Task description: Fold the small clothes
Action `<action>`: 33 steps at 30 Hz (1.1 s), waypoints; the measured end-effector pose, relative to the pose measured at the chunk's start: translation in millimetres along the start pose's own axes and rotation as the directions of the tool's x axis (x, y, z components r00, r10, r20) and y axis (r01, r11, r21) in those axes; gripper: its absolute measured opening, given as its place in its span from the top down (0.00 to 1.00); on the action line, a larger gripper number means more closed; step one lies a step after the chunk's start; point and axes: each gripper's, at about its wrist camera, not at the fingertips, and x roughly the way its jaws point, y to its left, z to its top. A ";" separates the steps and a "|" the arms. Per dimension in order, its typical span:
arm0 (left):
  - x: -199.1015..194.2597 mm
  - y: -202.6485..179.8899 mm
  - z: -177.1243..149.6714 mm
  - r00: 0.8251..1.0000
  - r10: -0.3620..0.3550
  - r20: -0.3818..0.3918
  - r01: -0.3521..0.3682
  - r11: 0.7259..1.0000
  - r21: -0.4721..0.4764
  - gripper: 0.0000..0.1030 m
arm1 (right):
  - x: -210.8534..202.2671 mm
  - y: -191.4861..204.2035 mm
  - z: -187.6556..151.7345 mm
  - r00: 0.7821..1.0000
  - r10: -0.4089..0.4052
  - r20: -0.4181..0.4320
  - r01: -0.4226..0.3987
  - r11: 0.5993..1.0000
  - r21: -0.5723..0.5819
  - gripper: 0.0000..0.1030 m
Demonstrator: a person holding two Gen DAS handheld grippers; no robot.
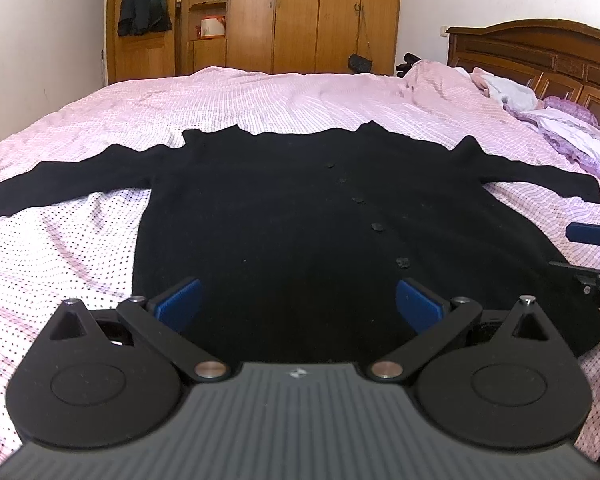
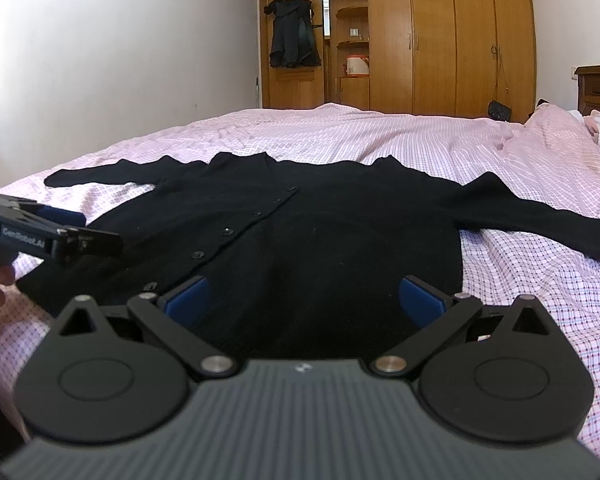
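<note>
1. Left wrist view, nearest: left gripper [image 1: 298, 304] with jaws apart, empty, hovering level just above near hem of black cardigan [image 1: 284, 216].
2. Right wrist view, nearest: right gripper [image 2: 304, 302] likewise spread wide, holding nothing, poised over hem on right side.
3. Middle: cardigan flat on pink bedspread [image 1: 260, 96], buttons [image 1: 377, 227] up, both sleeves [image 1: 60, 180] outstretched.
4. Step judged: pre-fold, nothing yet pinched; next, closing on hem or sleeve.
5. Far: wooden wardrobe [image 1: 316, 12].
</note>
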 end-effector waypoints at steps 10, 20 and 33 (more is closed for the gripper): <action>0.4 -1.5 0.4 1.000 0.004 -0.002 -0.004 1.000 0.004 0.00 | -0.1 0.7 -0.4 1.000 0.001 -0.002 -0.001 1.000 -0.002 0.00; 1.9 -0.8 0.3 1.000 0.009 -0.014 -0.009 1.000 0.002 0.00 | 1.6 2.0 -0.6 1.000 0.004 -0.008 -0.004 1.000 -0.008 0.00; -0.3 5.8 4.2 1.000 0.020 -0.007 -0.020 0.999 -0.029 0.00 | 4.5 -0.4 -0.7 1.000 0.030 -0.003 -0.030 0.999 0.034 0.00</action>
